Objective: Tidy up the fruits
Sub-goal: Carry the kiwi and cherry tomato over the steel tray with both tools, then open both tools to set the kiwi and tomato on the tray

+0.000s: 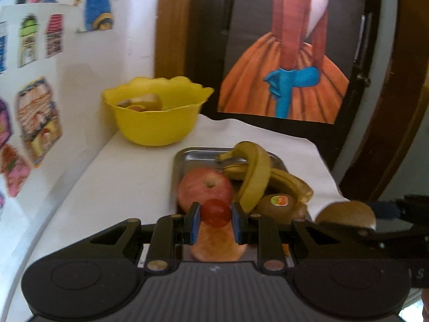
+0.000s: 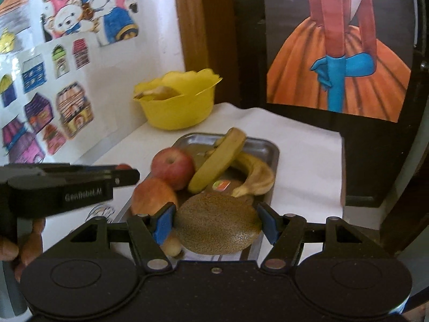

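So the left gripper [image 1: 215, 221] has its two blue pads squeezed in narrow on a small red grape [image 1: 216, 212], which sits dead centre between them, touching both and poking out a bit above and below. It's held up over the near end of the metal tray [image 1: 187, 158], right above one apple [image 1: 218, 244], with a second apple [image 1: 205, 189] just behind it.

The right gripper [image 2: 215, 221] is spread a lot wider and has a kiwi [image 2: 218, 222] lying sideways between the pads. The left pad is up against it; the right pad looks like it's touching too, but I can't tell for sure. That kiwi hangs over the tray's near end.

In the tray behind: two bananas [image 2: 233, 163] crossed over each other and another kiwi [image 2: 228, 186] with a sticker, tucked under them. The yellow bowl [image 2: 177, 107] sits further back by the wall on the white tablecloth [image 2: 305, 161], well apart from the tray, with some fruit in it already.
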Motion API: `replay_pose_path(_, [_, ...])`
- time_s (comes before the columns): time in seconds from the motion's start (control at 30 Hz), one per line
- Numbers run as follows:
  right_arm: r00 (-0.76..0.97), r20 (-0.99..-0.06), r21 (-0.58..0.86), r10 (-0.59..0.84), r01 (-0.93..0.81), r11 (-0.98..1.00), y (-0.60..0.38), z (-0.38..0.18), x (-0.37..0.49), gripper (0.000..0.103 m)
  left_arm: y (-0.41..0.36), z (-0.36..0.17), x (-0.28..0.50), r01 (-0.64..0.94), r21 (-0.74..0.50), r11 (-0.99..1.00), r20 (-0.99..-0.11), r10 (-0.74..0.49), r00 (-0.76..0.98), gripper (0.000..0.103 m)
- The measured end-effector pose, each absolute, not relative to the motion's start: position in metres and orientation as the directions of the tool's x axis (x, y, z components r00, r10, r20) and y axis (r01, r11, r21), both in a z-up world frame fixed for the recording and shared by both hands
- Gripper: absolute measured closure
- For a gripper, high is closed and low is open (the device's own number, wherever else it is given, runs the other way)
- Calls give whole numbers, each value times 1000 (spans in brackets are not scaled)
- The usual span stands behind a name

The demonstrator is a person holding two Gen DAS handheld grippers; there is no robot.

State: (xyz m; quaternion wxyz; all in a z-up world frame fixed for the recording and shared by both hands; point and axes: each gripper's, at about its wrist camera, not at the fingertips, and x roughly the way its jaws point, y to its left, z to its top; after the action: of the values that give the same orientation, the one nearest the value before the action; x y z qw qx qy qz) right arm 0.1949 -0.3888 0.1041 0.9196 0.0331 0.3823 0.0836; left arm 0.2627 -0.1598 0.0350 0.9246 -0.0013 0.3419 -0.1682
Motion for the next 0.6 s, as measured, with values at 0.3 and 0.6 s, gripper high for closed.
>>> replay_pose_path(0.3, [671,-728,136,140,-59,989,-390,85,207,35,-175,28,283,420,-126,899,-643,-396,656,77])
replay_pose_path(0.6, [644,-754,158,129,-12,987,-384,66,208,35,-188,17,290,486,-132,864,-669,-440,600,76])
